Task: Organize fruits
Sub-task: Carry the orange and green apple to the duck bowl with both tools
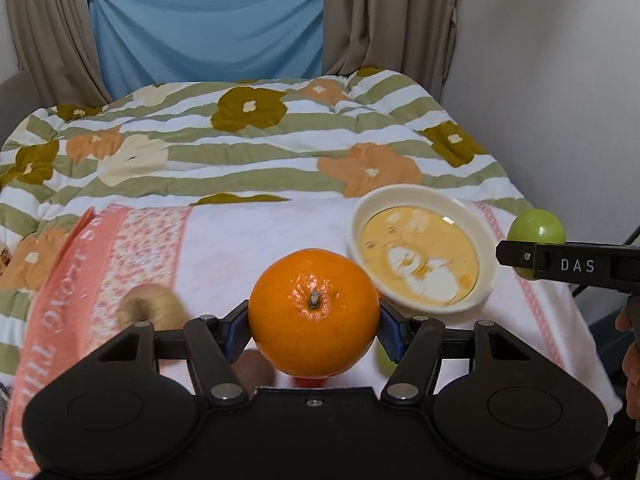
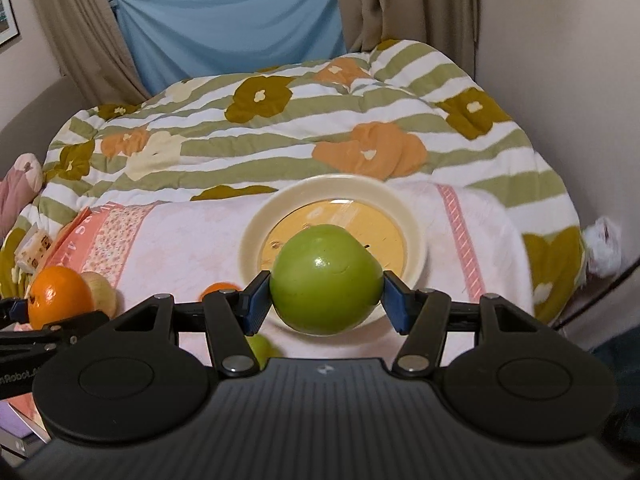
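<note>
Left wrist view: orange (image 1: 314,312) pinched in left gripper (image 1: 314,330); green apple (image 2: 326,280) pinched in right gripper (image 2: 326,300), above bowl (image 2: 256,224).

left gripper (image 1: 314,330) — black, blue pads | right gripper (image 2: 326,298) — black, "DAS" lettering

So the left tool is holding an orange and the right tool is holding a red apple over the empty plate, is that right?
Not quite. The fruit in the right tool is a green apple, not a red one; the right wrist view shows it clamped between the blue pads, in front of the empty plate. The rest holds: the left tool is holding the orange.
</note>
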`<state>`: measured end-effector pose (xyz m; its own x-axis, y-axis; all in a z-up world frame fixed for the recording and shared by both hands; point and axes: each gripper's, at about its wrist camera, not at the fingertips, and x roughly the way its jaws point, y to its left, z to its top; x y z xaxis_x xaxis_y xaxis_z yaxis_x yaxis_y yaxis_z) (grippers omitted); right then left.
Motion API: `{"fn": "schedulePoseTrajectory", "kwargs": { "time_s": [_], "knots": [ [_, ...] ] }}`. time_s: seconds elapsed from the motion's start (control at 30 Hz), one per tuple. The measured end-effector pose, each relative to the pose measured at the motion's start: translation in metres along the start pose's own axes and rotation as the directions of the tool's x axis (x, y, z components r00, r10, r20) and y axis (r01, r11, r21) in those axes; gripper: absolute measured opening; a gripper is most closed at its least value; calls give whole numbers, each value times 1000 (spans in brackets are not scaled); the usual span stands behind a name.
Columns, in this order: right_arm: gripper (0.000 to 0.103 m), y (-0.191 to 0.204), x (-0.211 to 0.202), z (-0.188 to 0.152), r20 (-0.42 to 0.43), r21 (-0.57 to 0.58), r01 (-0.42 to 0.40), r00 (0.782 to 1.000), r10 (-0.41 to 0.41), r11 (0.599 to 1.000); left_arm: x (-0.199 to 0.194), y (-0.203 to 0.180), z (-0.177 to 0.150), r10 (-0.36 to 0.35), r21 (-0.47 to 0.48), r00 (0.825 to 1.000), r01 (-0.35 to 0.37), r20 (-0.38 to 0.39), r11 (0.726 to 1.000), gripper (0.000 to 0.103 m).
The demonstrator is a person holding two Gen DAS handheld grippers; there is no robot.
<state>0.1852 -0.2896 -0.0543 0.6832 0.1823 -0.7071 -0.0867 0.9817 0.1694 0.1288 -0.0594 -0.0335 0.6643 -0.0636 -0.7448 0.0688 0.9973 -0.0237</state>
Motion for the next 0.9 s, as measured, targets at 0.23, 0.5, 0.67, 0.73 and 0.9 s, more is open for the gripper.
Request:
{"fn": "schedulePoseTrajectory", "kwargs": {
  "time_s": [0.23, 0.5, 0.67, 0.73, 0.9],
  "knots": [
    [73, -38, 23, 26, -8, -53, -34, 999, 34, 998, 44, -42, 29, -19, -17, 1000, 19, -8, 1000, 67],
    [73, -59, 74, 57, -23, -58, -48, 999, 47, 997, 112, -74, 58, -39, 66, 999, 40, -22, 997, 67],
    [73, -64, 104, 66, -27, -59, -55, 998, 54, 997, 156, -88, 65, -31, 120, 999, 35, -37, 992, 67],
    [73, -67, 114, 68, -36, -56, -54, 998, 52, 997, 170, -93, 67, -28, 137, 999, 34, -44, 990, 67],
    [73, -76, 131, 69, -57, -39, -51, 997, 49, 998, 197, -102, 71, -21, 187, 998, 32, -60, 982, 67]
  ]
}}
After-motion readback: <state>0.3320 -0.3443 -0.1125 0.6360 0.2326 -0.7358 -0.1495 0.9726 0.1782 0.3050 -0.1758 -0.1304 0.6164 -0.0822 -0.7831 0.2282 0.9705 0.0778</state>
